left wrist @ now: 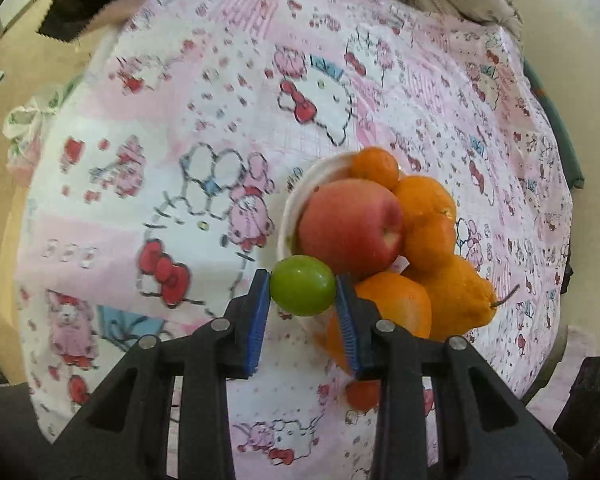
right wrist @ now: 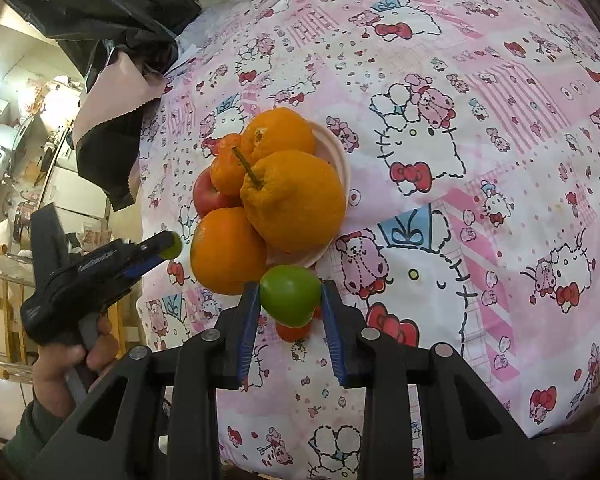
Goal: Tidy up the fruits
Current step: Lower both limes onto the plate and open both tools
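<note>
Each gripper clamps a green fruit between its blue pads: the left gripper [left wrist: 302,292] holds one [left wrist: 302,285] at the near rim of a plate [left wrist: 296,204], and the right gripper [right wrist: 289,300] holds another [right wrist: 290,295] just in front of the same plate. The plate, on the cartoon-print cloth [right wrist: 480,160] over the bench, is almost hidden under an apple [left wrist: 350,226] and piled oranges [right wrist: 294,200]. A small red fruit [right wrist: 293,332] is half-covered behind the right gripper's catch, and its kind is hard to tell.
</note>
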Demonstrator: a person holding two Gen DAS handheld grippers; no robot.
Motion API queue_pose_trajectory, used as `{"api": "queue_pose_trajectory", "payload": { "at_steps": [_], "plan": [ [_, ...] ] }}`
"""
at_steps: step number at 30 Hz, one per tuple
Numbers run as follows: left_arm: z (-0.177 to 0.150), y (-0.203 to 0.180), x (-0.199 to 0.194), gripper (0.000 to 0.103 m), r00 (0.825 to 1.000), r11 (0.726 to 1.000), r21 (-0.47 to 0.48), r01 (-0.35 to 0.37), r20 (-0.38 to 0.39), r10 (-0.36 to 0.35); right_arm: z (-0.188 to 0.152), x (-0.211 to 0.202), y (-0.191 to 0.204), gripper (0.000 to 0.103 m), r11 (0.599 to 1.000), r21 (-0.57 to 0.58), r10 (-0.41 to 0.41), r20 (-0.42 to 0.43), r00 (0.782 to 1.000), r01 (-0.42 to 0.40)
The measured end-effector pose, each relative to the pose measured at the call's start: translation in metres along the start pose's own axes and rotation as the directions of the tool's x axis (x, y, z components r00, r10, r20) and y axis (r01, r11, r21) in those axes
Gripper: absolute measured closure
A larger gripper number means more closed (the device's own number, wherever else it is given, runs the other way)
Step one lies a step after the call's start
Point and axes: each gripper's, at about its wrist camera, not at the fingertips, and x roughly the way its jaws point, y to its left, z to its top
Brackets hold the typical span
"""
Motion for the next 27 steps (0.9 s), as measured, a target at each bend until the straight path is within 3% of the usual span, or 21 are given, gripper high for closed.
{"api": "queue_pose_trajectory", "payload": {
  "at_steps": [10, 12, 14, 16, 23, 27],
  "plan": [
    [-0.001, -0.011, 0.018, 0.072, 0.999, 1.0, 0.01, 0.006, -0.037, -0.006, 0.005, 0.005, 0.002, 0.07, 1.0, 0.005, 0.006, -0.008, 1.0, -0.006],
    [-0.002, -0.009, 0.016, 0.064, 0.999, 1.0, 0.008, 0.004, -0.037, -0.004, 0.006, 0.006, 0.005, 0.07, 1.0, 0.0, 0.012, -0.007, 1.0, -0.012],
    [-0.003, -0.005, 0.011, 0.038, 1.0, 1.0, 0.0, 0.014, -0.026, -0.014, 0.006, 0.008, 0.009, 0.07, 1.0, -0.008, 0.02, -0.008, 1.0, -0.02],
    [-0.004, -0.002, 0.003, 0.033, 1.0, 1.0, -0.006, 0.024, -0.014, -0.024, 0.006, 0.008, 0.013, 0.07, 0.999, -0.02, 0.029, -0.007, 1.0, -0.029],
    [-0.006, 0.004, -0.045, 0.033, 0.998, 1.0, 0.005, -0.029, 0.064, 0.029, 0.012, -0.003, 0.035, 0.07, 0.994, -0.077, 0.081, 0.025, 0.996, -0.079],
    [-0.014, 0.002, -0.076, 0.033, 0.985, 0.989, 0.085, -0.12, 0.135, 0.107, 0.028, -0.006, 0.054, 0.07, 0.989, -0.109, 0.102, 0.033, 0.994, -0.098]
  ]
}}
